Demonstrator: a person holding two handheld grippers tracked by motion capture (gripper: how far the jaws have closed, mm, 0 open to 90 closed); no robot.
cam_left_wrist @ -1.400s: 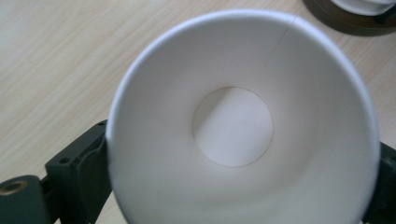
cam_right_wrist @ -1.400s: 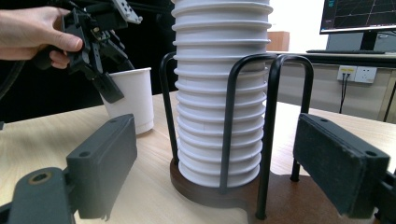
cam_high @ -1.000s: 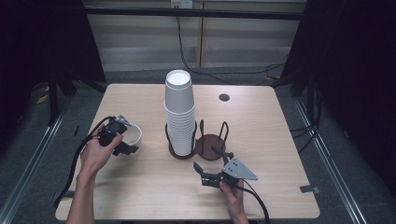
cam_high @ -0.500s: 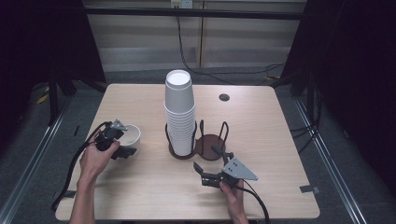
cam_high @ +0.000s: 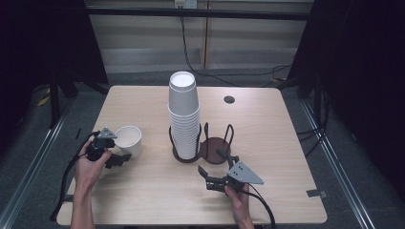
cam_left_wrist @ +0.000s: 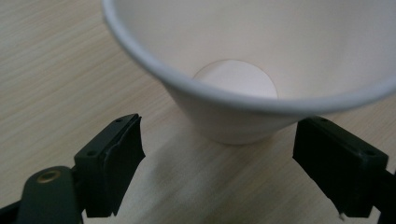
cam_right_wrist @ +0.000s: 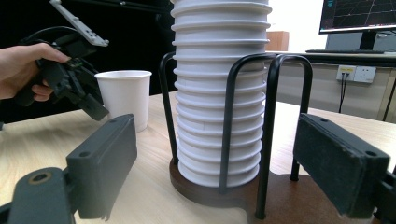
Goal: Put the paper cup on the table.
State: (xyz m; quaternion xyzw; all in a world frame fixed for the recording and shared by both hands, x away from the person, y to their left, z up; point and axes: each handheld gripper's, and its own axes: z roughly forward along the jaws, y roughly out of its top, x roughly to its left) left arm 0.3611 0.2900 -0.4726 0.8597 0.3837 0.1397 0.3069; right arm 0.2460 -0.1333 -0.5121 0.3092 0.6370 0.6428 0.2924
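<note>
Nearest the person, the right claw [cam_high: 216, 177] is resting low over the desk [cam_high: 286, 143], its jaws standing wide with nothing between them. In the right gripper view those jaws are framing the cup holder [cam_right_wrist: 280, 140], a dark round base with black wire loops rising from it.

Just beyond the right claw, the stack of white cups [cam_high: 183, 119] is standing upright in the left ring of the cup holder [cam_high: 215, 148], while the ring beside it is showing its bare brown base.

Over at the desk's left side, the left claw [cam_high: 117, 155] is sitting beside the single white cup [cam_high: 128, 140], which is standing upright on the desk, well apart from the stack. The left claw's jaws have just been closing, yet in the left gripper view they are standing apart on either side of the single white cup [cam_left_wrist: 243, 70], below its rim, with a clear gap to the cup's wall on each side. The pads are not pressing on it.

Farthest off, a small dark round grommet [cam_high: 229, 99] is sitting in the desk near its back edge.
</note>
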